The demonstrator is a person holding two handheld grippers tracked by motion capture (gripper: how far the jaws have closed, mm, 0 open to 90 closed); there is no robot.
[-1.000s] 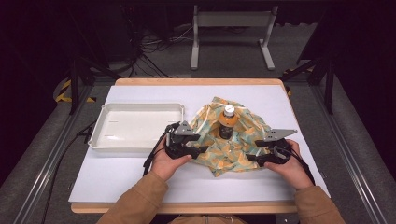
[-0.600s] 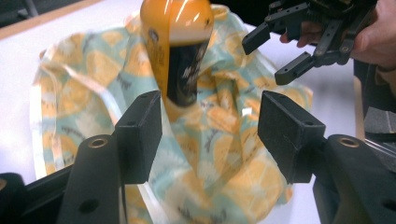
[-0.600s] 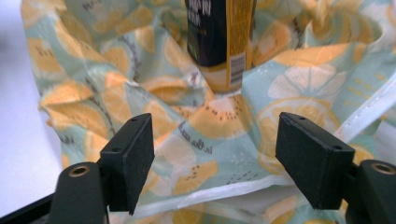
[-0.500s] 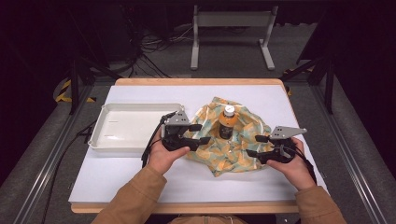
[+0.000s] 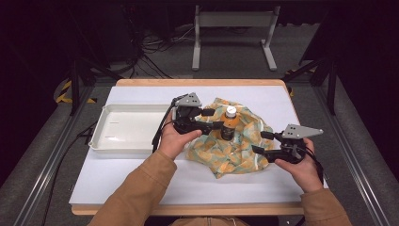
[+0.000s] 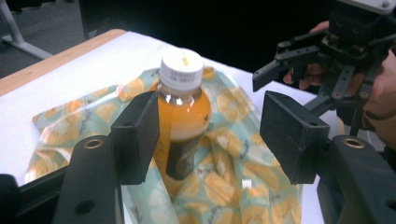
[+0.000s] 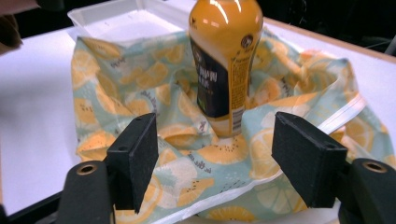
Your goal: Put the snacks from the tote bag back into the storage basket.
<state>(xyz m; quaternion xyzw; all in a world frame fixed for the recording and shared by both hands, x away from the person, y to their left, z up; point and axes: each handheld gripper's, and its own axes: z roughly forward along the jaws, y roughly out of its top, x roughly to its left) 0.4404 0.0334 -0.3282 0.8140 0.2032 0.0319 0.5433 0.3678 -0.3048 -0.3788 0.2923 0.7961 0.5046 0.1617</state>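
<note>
A bottle of orange drink [image 5: 229,123] with a white cap stands upright on a crumpled pale-green cloth printed with citrus slices [image 5: 235,153] at the table's middle. My left gripper [image 5: 216,118] hovers just left of the bottle at neck height and points at it. Its jaws are open and have just been opening, and the bottle [image 6: 182,112] stands beyond them. My right gripper [image 5: 258,142] hangs over the cloth's right side, aimed at the bottle [image 7: 224,60]. Its jaws are open with nothing between them and have just closed a little. The cloth [image 7: 140,88] lies loose under both grippers.
A white tray [image 5: 101,139] sits empty at the left on the white table cover [image 5: 141,174]. The table's wooden edge [image 5: 197,82] runs along the back. Beyond it are a dark floor, cables and a metal stand [image 5: 233,21].
Both grippers have lifted off the cloth. The left one has moved back and up to the bottle's neck, and the right has risen slightly. The bottle stands as before.
</note>
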